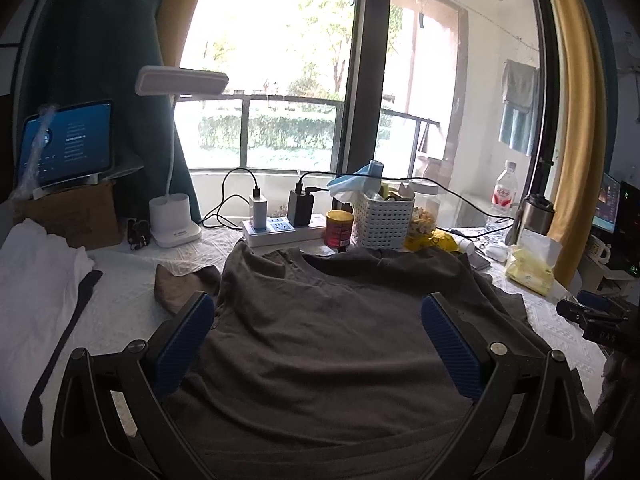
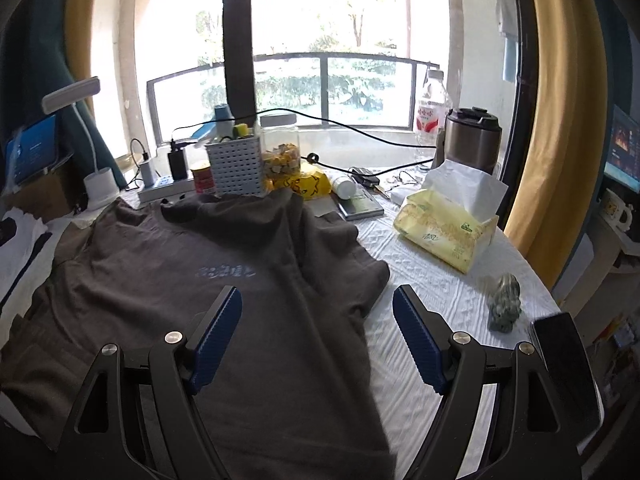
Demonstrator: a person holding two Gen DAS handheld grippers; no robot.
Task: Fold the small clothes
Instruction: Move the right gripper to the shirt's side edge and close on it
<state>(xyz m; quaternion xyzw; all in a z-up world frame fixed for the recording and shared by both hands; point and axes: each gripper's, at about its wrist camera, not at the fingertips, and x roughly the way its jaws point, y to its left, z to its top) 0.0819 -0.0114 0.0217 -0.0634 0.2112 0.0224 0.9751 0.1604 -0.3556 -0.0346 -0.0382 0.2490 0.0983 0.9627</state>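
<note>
Dark grey shirt (image 1: 332, 340) flat on bench (image 2: 432, 292), below both grippers. Left gripper (image 1: 318, 316) fingers apart, empty; right gripper (image 2: 318, 312) likewise, straddling shirt's right edge. Chest print unreadable.

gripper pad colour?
Blue, ribbed pads on black frames; clearest in the right wrist view.

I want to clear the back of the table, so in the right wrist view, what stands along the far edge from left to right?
Desk lamp → power strip → red can → white basket → snack jar → water bottle → steel flask.
</note>
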